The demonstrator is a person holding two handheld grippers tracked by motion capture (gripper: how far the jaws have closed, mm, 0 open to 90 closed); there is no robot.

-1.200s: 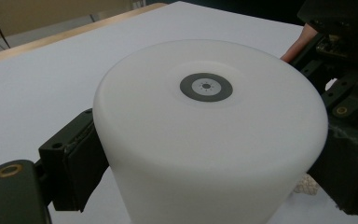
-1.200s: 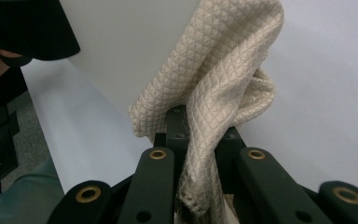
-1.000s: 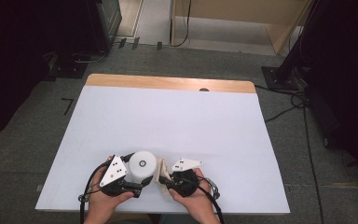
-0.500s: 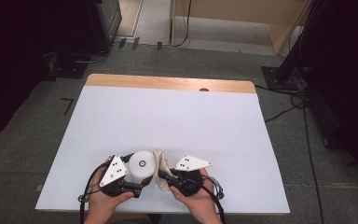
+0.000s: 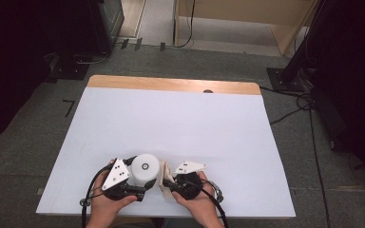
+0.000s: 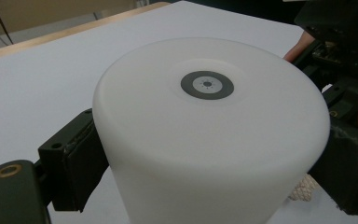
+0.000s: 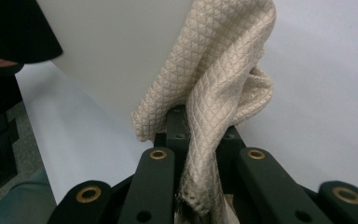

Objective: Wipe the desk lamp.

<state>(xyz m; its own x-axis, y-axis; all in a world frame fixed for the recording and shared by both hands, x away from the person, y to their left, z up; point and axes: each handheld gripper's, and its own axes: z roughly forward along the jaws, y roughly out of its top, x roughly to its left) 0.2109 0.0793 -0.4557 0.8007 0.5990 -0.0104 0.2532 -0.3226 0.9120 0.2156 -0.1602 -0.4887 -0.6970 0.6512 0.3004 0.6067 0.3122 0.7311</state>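
A white cylinder (image 5: 145,167) with a grey ring mark on its top (image 6: 207,85) stands upright at the near edge of the table. My left gripper (image 5: 137,184) is shut on it, one black pad (image 6: 80,163) on each side of its wall. My right gripper (image 5: 168,183) is shut on a beige quilted cloth (image 7: 214,93), bunched between its jaws. The cloth (image 5: 162,181) is pressed against the right side of the cylinder (image 7: 121,56). The hand with the right gripper (image 6: 345,60) shows close behind the cylinder in the left gripper view.
The table is covered in white (image 5: 171,123), with a wooden strip along its far edge (image 5: 171,84) and a small dark hole (image 5: 208,91) there. Cables (image 5: 309,123) and a black stand (image 5: 285,76) lie on the floor at the right.
The right gripper with the cloth has shifted a little along the cylinder's side and come back. The left gripper and the cylinder have stayed put.
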